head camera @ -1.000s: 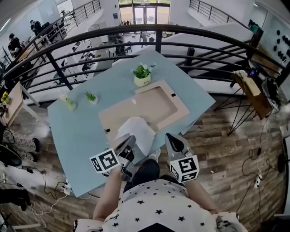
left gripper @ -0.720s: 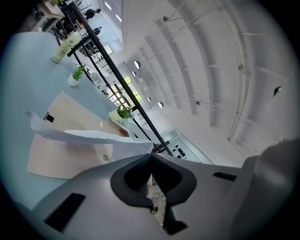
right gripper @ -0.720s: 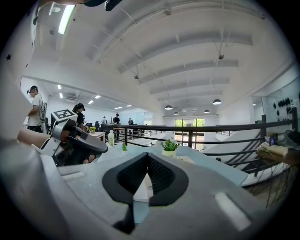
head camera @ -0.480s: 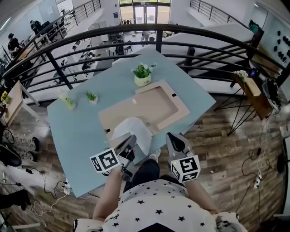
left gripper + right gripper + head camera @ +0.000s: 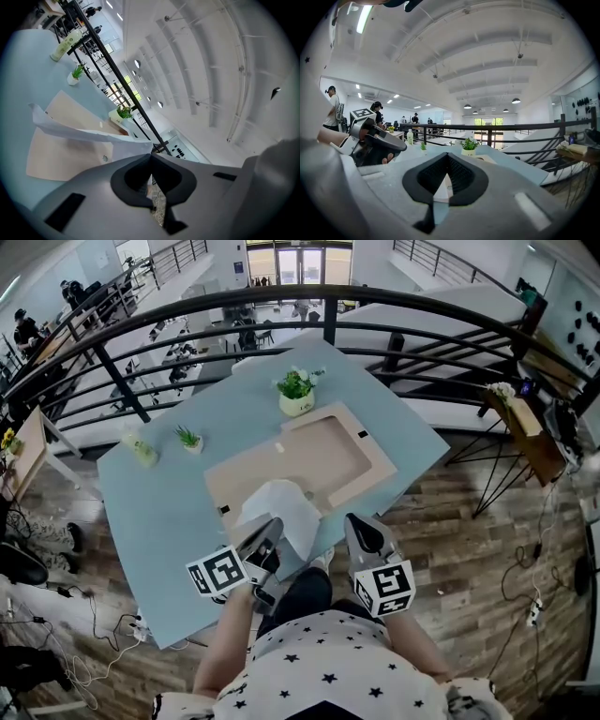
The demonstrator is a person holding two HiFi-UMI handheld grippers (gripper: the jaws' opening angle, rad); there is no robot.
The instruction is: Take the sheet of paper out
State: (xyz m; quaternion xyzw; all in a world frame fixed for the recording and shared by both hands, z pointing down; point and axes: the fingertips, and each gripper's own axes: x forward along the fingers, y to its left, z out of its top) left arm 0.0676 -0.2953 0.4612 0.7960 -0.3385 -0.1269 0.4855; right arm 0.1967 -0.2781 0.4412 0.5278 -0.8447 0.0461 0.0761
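Observation:
A white sheet of paper point(image 5: 286, 507) curls up off the near-left corner of a flat beige folder point(image 5: 323, 460) on the blue table point(image 5: 159, 512). My left gripper point(image 5: 272, 529) is shut on the sheet's near edge. In the left gripper view the sheet point(image 5: 75, 131) runs from the left to the closed tips of the left gripper point(image 5: 151, 154), raised above the folder point(image 5: 56, 154). To the right of the sheet, over the table's near edge, my right gripper point(image 5: 359, 524) is shut with nothing in it. The right gripper view shows the right gripper point(image 5: 448, 155) with its jaws together.
A potted plant point(image 5: 295, 395) stands just behind the folder. A small plant point(image 5: 190, 440) and a pale bottle point(image 5: 141, 451) stand at the table's far left. A black railing point(image 5: 328, 310) runs behind the table. Wooden floor point(image 5: 469, 549) lies to the right.

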